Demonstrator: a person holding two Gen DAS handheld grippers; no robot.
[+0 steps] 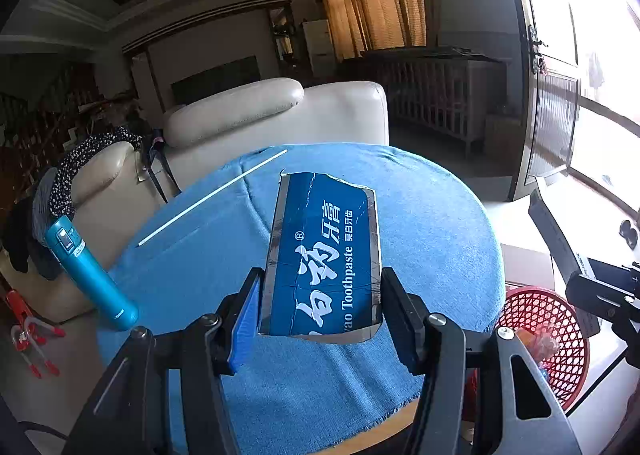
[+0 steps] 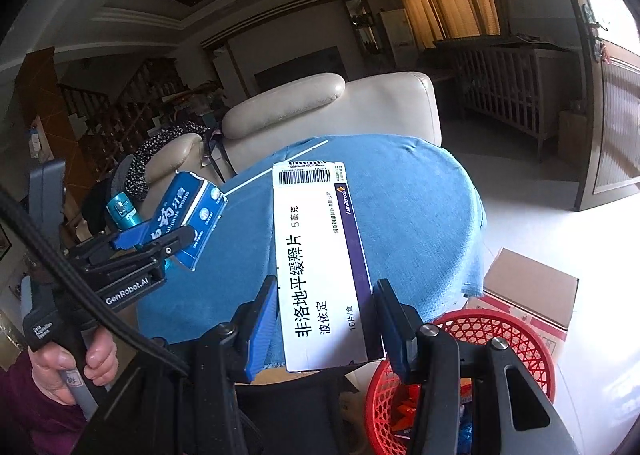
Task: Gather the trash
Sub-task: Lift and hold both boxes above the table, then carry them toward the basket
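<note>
My left gripper (image 1: 320, 319) is shut on a torn blue toothpaste box (image 1: 324, 255), held above the round table with its blue cloth (image 1: 420, 215). The same toothpaste box (image 2: 192, 219) shows at the left of the right wrist view, clamped in the left gripper (image 2: 160, 239), with a hand (image 2: 72, 367) on its handle. My right gripper (image 2: 326, 327) is shut on a white and purple medicine box (image 2: 316, 263), over the table's near edge. A red mesh basket (image 2: 480, 339) with trash inside stands on the floor just right of and below it.
A thin white stick (image 1: 212, 197) lies on the cloth at the far left. A teal bottle (image 1: 90, 271) leans off the table's left side by a cream sofa (image 1: 280, 111). A cardboard box (image 2: 528, 291) sits behind the red mesh basket (image 1: 548, 335).
</note>
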